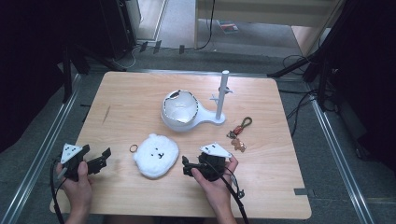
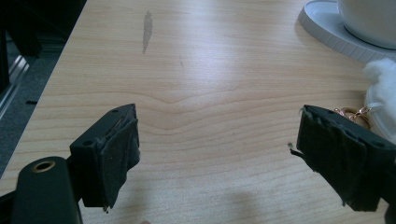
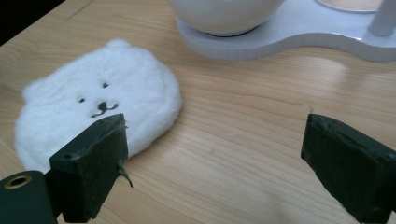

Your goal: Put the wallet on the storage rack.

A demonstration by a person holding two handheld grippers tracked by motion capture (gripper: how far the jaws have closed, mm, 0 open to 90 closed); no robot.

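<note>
A fluffy white plush pouch shaped like a bear's face (image 1: 156, 154) lies flat near the front edge of a light wooden table (image 1: 140, 93), between two hand-held tools. Small rounded ears stand out at its top, and tiny black eyes, nose and mouth are stitched at its centre; a small gold ring (image 1: 133, 148) sits at its upper left edge, touching the fur. In the right gripper view the pouch (image 3: 102, 107) lies just ahead of the one jaw, face up, its pile soft and unmarked. The right tool (image 1: 190, 166), held in the person's right hand (image 1: 212, 179), rests just beside the pouch with its jaws spread wide and holding nothing. The left tool (image 1: 99, 158), in the left hand (image 1: 77, 184), sits well apart from the pouch, jaws likewise spread and holding nothing. Behind the pouch stands a white ceramic-looking bowl on a white base with an upright post (image 1: 187, 112). To its right lies a small keychain with red and brown charms (image 1: 239, 135).
</note>
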